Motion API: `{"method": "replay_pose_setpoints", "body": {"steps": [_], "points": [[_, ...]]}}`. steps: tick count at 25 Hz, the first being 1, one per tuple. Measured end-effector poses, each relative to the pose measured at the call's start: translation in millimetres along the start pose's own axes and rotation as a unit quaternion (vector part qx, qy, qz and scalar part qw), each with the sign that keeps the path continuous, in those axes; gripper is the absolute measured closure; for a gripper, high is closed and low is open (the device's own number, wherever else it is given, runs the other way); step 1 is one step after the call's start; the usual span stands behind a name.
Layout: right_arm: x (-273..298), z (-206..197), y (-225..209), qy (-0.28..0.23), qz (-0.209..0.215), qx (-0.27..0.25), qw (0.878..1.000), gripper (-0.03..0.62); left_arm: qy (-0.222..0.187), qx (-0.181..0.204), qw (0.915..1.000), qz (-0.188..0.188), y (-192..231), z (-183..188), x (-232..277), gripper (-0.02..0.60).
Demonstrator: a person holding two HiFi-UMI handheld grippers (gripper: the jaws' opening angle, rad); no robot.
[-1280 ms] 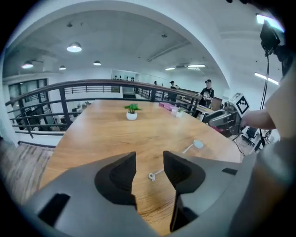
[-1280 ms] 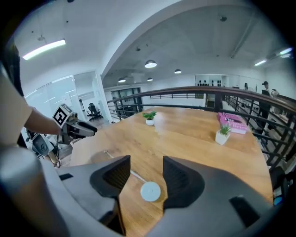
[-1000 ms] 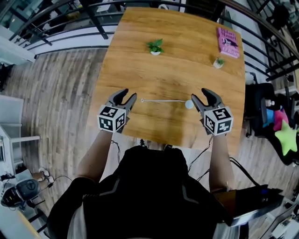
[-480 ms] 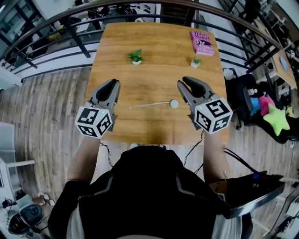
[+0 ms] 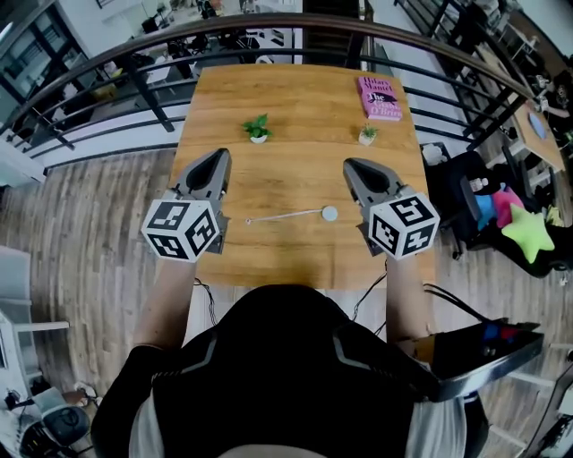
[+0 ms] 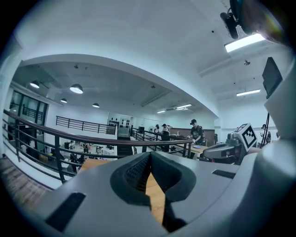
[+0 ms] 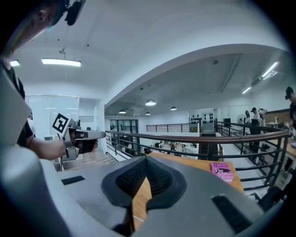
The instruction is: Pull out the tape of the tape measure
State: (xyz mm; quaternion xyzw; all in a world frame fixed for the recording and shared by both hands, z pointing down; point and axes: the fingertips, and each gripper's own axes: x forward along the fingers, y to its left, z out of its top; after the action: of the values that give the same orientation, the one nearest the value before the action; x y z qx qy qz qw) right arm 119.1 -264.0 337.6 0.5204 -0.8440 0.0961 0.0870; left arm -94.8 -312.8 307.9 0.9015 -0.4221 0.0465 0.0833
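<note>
Two grippers are in view, and we find both clenched and both empty. The left gripper [image 5: 218, 157] has just been closing its jaws. In the left gripper view its ridged pads [image 6: 137, 172] meet at the tips with nothing between them, and only wood shows through the gap lower down. The right gripper [image 5: 351, 166] has likewise just been closing, and the right gripper view shows its jaws together at the tips with nothing caught in them.

We locate the tape measure [image 5: 329, 213] lying flat on the wooden table [image 5: 295, 98], in the near half, between the two grippers as the head view shows them. Its small round case sits just beside the right gripper. Its tape [image 5: 285, 216] is drawn out in a thin line toward the left gripper. Neither gripper touches case or tape.

Farther back on the table we note two small potted plants, one left of centre [image 5: 258, 128] and one to the right [image 5: 367, 134]. A pink book [image 5: 380, 97] lies near the far right corner. A dark railing [image 5: 269, 25] curves around the table's far side.
</note>
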Motion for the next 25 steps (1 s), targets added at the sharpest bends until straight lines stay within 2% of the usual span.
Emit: {"method": "replay_pose_setpoints", "body": {"steps": [3,15,25], "points": [[-1.0,4.8,-4.8,-0.011,-0.004,0.018,1.000,0.588,0.002,0.006,1.0000,0.002,-5.2,2.8,1.1,0.552],[-2.8,3.2,-15.0,-0.007,-0.008,0.006,1.000,0.588,0.006,0.024,0.9989,0.039,-2.2,-4.3,-4.0,0.552],[-1.4,0.1,-18.6,0.000,-0.015,0.000,1.000,0.587,0.008,0.031,0.9983,0.050,-0.8,-6.2,-5.4,0.552]]}}
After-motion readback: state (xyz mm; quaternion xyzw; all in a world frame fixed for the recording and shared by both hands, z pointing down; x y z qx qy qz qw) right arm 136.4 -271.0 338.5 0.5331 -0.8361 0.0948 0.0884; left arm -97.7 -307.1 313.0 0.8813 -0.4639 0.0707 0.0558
